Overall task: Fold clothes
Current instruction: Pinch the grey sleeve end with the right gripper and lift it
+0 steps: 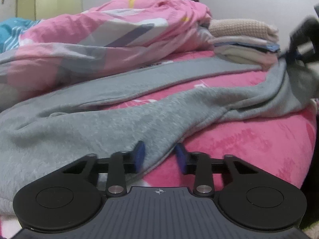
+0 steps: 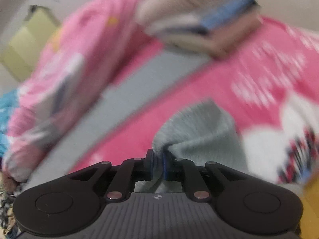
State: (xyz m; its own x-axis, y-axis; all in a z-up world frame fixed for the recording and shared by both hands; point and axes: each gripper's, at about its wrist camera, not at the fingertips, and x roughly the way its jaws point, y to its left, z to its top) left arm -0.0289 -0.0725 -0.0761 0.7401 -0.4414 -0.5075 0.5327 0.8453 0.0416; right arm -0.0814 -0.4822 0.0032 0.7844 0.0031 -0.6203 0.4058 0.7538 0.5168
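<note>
A grey fleece garment [image 1: 111, 123] lies spread across the pink bed cover [image 1: 249, 145]. In the left wrist view my left gripper [image 1: 160, 156] sits low at its near edge. The blue pads [image 1: 139, 155] stand apart, a fold of grey cloth lies between them against the left pad, and pink shows beside the right one. The right wrist view is blurred. There my right gripper [image 2: 158, 162] is shut on a bunched corner of the grey garment [image 2: 199, 131], lifted off the bed. The same gripper [image 1: 290, 56] shows at the far right of the left wrist view, with grey cloth hanging from it.
A rumpled pink and grey quilt [image 1: 89, 39] is heaped behind the garment. A stack of folded clothes [image 1: 245, 41] sits at the back right, seen tilted as the stack [image 2: 199, 20] in the right wrist view. Yellow cupboards [image 1: 49, 2] line the far wall.
</note>
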